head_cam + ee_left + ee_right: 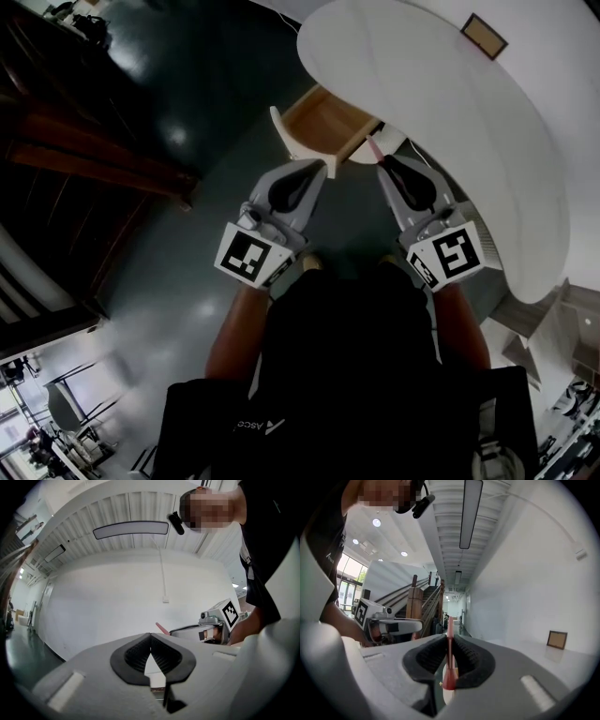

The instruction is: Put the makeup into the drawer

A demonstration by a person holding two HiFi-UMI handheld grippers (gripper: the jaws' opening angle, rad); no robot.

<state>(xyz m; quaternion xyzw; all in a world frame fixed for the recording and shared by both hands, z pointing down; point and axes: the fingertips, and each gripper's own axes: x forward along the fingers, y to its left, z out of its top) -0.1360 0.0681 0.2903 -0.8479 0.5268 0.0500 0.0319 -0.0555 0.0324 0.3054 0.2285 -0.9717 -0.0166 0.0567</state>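
An open wooden drawer (pixel 328 120) with a white front panel (pixel 289 141) sticks out from under the white rounded table (pixel 450 112). My right gripper (pixel 382 165) (pixel 450 641) is shut on a slim pink makeup stick (pixel 373 147) (pixel 450 654), which stands upright between the pads and hangs just right of the drawer's near corner. My left gripper (pixel 319 171) (pixel 150 638) hovers just short of the drawer front, shut with nothing between its pads. In the left gripper view, the right gripper (pixel 208 626) shows with the pink stick (pixel 162 628) poking out of it.
A small framed picture (pixel 484 36) (pixel 556 640) lies on the tabletop at the far right. Dark glossy floor (pixel 187 84) spreads left of the drawer, with a wooden staircase (pixel 75 141) further left. The left gripper's body (pixel 386 622) shows in the right gripper view.
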